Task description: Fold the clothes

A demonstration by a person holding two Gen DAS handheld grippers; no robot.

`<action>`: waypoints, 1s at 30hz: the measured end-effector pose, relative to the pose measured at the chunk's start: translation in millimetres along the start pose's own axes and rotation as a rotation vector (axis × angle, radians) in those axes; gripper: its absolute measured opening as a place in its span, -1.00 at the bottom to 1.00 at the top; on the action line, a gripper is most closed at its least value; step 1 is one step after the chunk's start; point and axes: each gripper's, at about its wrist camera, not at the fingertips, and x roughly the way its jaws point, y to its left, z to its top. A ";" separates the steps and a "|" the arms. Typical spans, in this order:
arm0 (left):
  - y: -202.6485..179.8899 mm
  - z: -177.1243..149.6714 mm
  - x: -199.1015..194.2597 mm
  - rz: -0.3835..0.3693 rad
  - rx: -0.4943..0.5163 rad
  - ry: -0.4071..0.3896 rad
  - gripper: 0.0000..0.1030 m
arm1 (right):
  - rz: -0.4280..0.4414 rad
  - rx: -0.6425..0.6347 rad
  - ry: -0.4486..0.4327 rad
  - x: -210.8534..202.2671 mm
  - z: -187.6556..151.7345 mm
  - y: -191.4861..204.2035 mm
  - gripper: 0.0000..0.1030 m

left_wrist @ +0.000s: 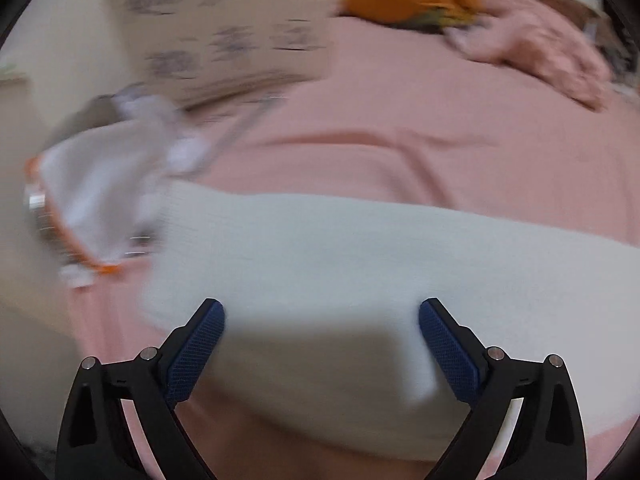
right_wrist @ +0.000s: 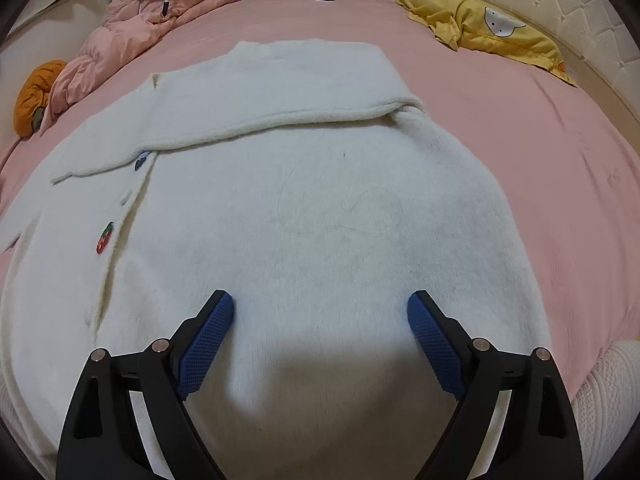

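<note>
Over the white cardigan [right_wrist: 320, 220] on the pink bed [right_wrist: 520, 140], both grippers [right_wrist: 320, 312] [left_wrist: 322, 316] hang wide open, empty; best grab the hem edge at six o'clock squarely.

The white cardigan [right_wrist: 320, 208] is a fuzzy, matt knit (stray hairs cling to it). The pink bedsheet [right_wrist: 500, 128] is smooth matt cloth; the headboard [right_wrist: 560, 12] looks padded and tufted.

White cardigan [right_wrist: 320, 208] with red strawberry patch [right_wrist: 105, 237]; pink bedsheet [right_wrist: 540, 168]; yellow pillow [right_wrist: 488, 26] with white cat print; orange cushion [right_wrist: 34, 94]; pink quilt [right_wrist: 132, 36]; black tongs, blue pads [right_wrist: 204, 346].
</note>
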 end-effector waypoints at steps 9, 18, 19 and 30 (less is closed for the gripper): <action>29.6 16.5 26.1 0.100 0.086 0.117 0.89 | 0.014 0.001 -0.006 1.0 0.3 -4.2 0.75; 5.1 28.1 -118.8 -0.159 -0.031 -0.179 0.87 | 0.026 0.003 -0.019 0.4 1.3 -7.0 0.75; -7.6 20.3 -137.5 -0.257 -0.013 -0.173 0.87 | 0.029 0.002 -0.023 -0.4 1.9 -7.2 0.75; -177.2 -163.4 -242.9 -0.619 0.438 -0.182 0.87 | 0.167 -0.185 -0.245 -59.4 -5.2 34.8 0.75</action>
